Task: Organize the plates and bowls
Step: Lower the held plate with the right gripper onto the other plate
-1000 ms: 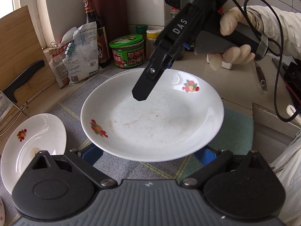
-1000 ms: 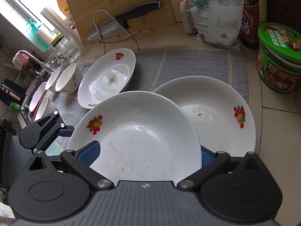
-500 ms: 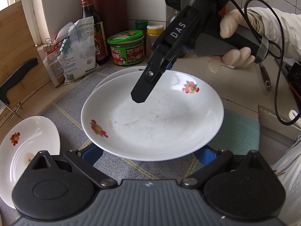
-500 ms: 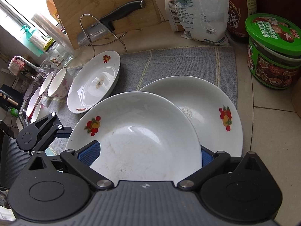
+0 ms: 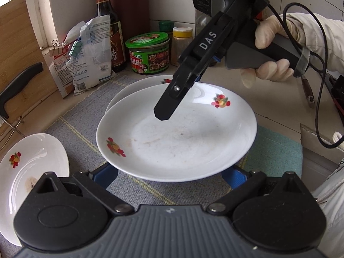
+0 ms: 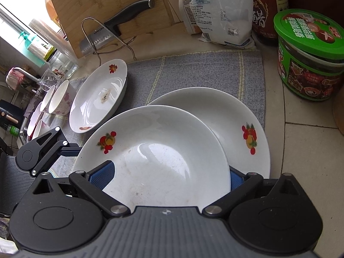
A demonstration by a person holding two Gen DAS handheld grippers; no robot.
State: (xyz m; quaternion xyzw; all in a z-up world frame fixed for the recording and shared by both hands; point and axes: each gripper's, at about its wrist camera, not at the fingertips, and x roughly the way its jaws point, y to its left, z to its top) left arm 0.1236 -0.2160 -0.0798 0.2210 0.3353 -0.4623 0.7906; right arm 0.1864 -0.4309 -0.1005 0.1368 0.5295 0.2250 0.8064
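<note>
A white fruit-print plate (image 5: 176,142) (image 6: 154,161) hangs tilted just above a second matching plate (image 5: 133,88) (image 6: 236,116) that lies on the grey mat (image 6: 193,73), and overlaps its near side. My right gripper (image 5: 165,114) (image 6: 168,174) comes in from the far rim with one finger over the plate's face. Its other finger is behind the underside, so it grips the plate. My left gripper (image 5: 169,175) (image 6: 71,148) sits wide open at the near rim, both blue pads under the plate. A smaller plate (image 5: 32,167) (image 6: 101,94) rests at the left.
Several bowls (image 6: 60,101) stand beyond the small plate near the sink. A knife (image 6: 120,21) leans on a cutting board (image 6: 103,0). A food bag (image 5: 90,51), a sauce bottle (image 5: 107,21) and a green-lidded jar (image 5: 148,51) line the wall. A teal cloth (image 5: 277,150) lies on the right.
Both grippers have carried the plate toward the jars. It now overlaps the plate on the mat more, and the small plate has dropped back to the left.
</note>
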